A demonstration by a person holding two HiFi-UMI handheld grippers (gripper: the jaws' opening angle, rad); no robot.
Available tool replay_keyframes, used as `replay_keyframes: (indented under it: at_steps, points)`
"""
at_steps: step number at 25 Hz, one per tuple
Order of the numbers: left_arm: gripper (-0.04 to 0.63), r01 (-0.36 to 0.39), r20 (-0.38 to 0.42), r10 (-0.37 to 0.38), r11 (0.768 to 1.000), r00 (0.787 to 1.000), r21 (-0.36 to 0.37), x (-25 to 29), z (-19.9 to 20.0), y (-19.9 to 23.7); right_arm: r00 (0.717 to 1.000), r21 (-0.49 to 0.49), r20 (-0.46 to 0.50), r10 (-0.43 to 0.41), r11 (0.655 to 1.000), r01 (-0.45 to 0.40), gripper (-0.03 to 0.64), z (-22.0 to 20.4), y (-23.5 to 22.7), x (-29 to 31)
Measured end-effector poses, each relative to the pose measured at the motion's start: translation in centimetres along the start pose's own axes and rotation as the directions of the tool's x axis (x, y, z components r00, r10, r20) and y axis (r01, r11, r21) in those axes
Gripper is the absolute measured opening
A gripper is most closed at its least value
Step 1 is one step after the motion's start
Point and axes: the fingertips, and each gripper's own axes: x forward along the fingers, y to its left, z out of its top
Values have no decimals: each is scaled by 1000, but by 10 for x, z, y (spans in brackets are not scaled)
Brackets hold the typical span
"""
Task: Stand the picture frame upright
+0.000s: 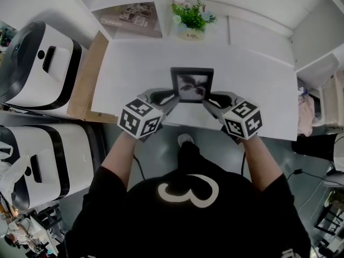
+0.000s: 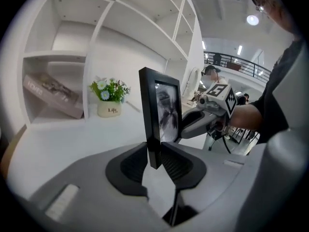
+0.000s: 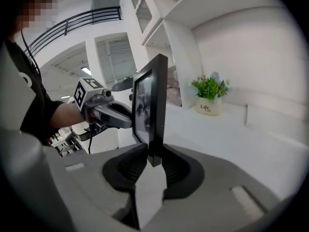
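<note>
Tabletop [image 1: 258, 79]: carrying picture frame [image 1: 192, 84], near edge.
Left gripper [image 1: 167, 97]: jaws pinching frame's left side.
Right gripper [image 1: 211, 99]: jaws clamping right side.
Progress: standing upright (both grips supporting); release remaining.

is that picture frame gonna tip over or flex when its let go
Probably stiff: the picture frame looks straight with the left gripper and right gripper pinching its side edges. Likely tippy: it is thin, and no back stand shows. Its glossy front may be fragile.
</note>
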Motion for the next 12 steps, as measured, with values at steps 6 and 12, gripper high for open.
replay_keyframes:
  at_steps: [6, 12]
  points:
    - [97, -80, 20, 78, 989, 997, 122, 22, 28, 31, 997, -129, 27, -72, 989, 75, 97, 28, -39, 13]
    - [97, -131, 13, 131, 972, 991, 195, 49, 37, 64, 994, -190, 31, -107, 975, 111, 94, 38, -74, 35]
